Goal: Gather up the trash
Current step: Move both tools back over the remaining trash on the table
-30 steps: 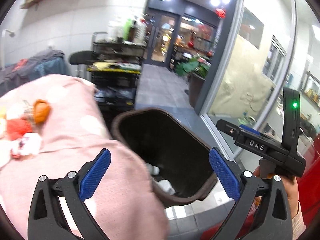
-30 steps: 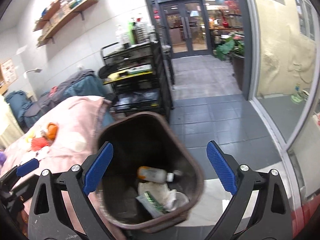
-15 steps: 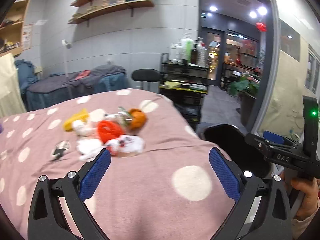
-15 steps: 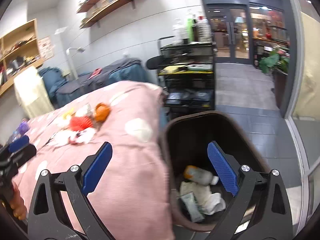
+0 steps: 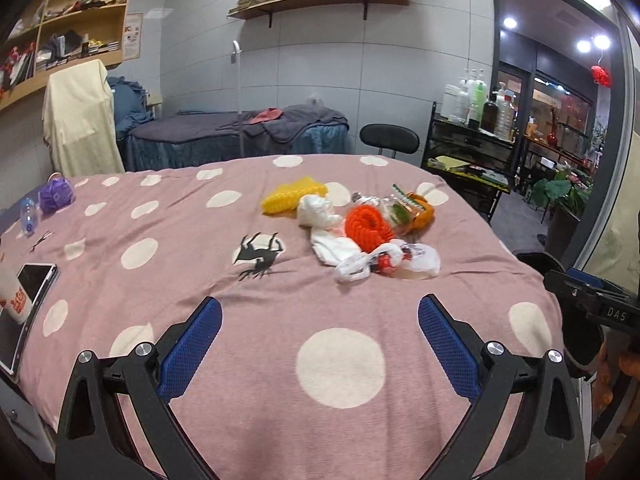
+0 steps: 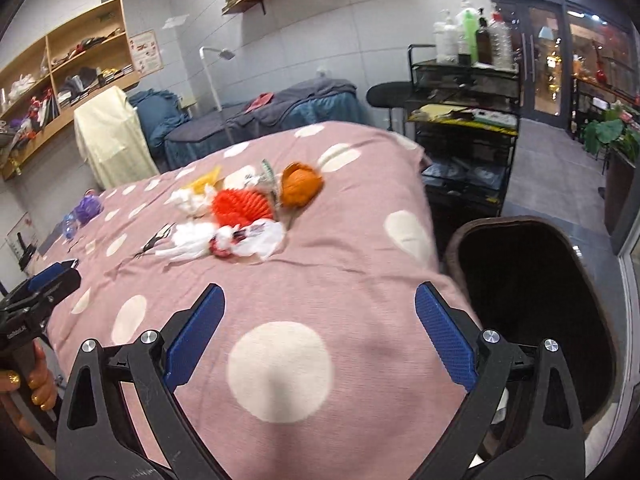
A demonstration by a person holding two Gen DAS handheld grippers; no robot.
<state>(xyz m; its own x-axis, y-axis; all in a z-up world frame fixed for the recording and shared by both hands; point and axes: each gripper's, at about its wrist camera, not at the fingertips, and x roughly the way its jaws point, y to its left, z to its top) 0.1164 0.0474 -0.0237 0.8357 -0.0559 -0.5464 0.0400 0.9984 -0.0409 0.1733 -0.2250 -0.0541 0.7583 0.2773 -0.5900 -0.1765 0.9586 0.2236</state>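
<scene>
Pink polka-dot bedspread point(image 5: 340, 320) w/ trash pile point(image 5: 360, 228) far of centre; both tools hover above near edge.
Pile's long axis runs left–right: yellow piece point(image 5: 294, 199) at left end, orange netted item point(image 5: 422, 210) at right, white bag point(image 5: 384, 262) nearest. Left gripper point(image 5: 319, 344) & right gripper point(image 6: 318, 336): fingers spread wide, holding nothing, touching nothing. Brown bin point(image 6: 532, 292) stands right of bed.

Both wrist cameras look forward over their spread blue fingers, low above the near edge of the pink dotted bedspread point(image 5: 248, 360). The left wrist view faces the far wall; the right wrist view angles leftward from the right corner beside the brown bin point(image 6: 532, 300). Both share the trash pile point(image 5: 360, 232) point(image 6: 240, 216).
</scene>
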